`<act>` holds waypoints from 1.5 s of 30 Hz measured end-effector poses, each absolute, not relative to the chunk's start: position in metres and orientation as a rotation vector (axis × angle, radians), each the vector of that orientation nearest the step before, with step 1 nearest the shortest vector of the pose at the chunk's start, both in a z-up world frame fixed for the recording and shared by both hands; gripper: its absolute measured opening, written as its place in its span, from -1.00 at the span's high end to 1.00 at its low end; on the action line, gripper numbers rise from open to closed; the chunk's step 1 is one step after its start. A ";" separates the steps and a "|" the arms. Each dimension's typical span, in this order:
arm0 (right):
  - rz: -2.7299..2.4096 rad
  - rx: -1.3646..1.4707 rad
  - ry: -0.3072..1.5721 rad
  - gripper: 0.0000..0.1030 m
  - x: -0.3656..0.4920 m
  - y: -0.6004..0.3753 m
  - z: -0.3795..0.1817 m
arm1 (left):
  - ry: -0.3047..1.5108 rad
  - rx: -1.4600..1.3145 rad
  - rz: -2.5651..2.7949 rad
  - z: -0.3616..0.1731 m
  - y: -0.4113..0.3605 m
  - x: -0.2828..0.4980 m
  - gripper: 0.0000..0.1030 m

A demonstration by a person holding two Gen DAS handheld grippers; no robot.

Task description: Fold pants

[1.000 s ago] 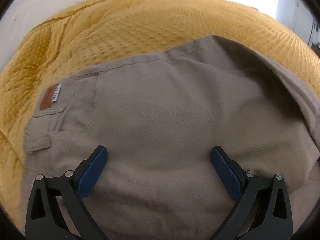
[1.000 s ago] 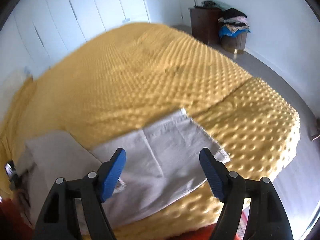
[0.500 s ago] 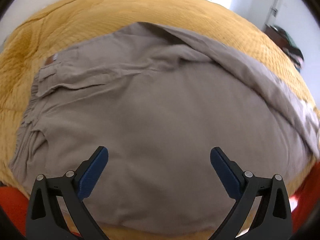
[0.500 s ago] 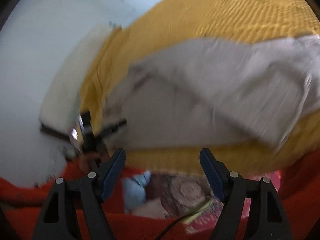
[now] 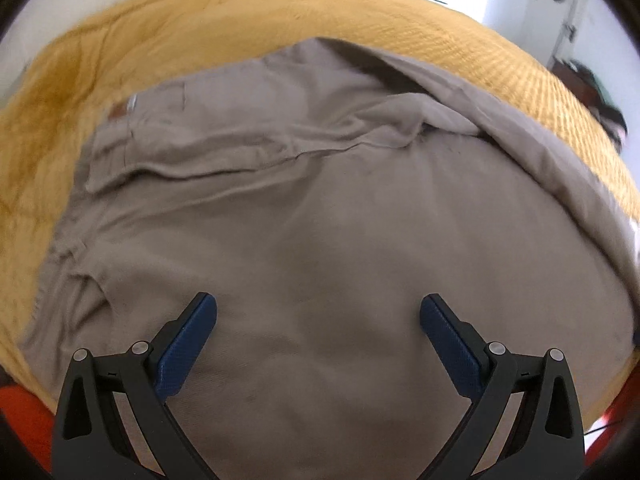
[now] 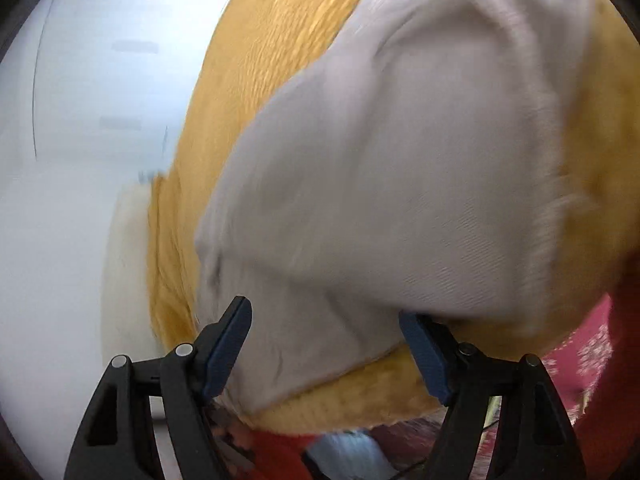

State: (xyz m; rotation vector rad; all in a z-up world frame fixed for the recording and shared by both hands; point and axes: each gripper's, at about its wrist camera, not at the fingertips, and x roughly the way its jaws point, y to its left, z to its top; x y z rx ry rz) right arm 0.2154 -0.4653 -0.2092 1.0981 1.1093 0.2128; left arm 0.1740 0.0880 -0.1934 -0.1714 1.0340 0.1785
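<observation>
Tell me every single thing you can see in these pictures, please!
pants: one, beige, spread across the blanket, one part folded over along the far side
label patch: one, brown, at the pants' waist corner
blanket: one, bumpy mustard yellow, covering the bed under the pants
pillow: one, cream, at the blanket's edge in the right wrist view
wall: white, behind the bed
red cloth: red with pale pattern, below the bed edge
left hand-held gripper: one, black with blue pads, open, over the pants
right hand-held gripper: one, black with blue pads, open, at the pants' edge near the bed's edge
</observation>
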 end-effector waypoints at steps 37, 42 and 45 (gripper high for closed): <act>0.504 0.594 0.528 0.99 0.191 -0.500 0.044 | 1.056 -0.875 0.103 -0.152 0.151 0.304 -0.98; 0.439 0.755 0.722 -0.26 0.199 -0.511 -0.025 | 1.082 -0.788 0.112 -0.165 0.115 0.294 -0.98; 0.478 0.912 0.830 -0.45 0.206 -0.499 -0.081 | 1.114 -0.688 0.108 -0.173 0.093 0.282 -0.98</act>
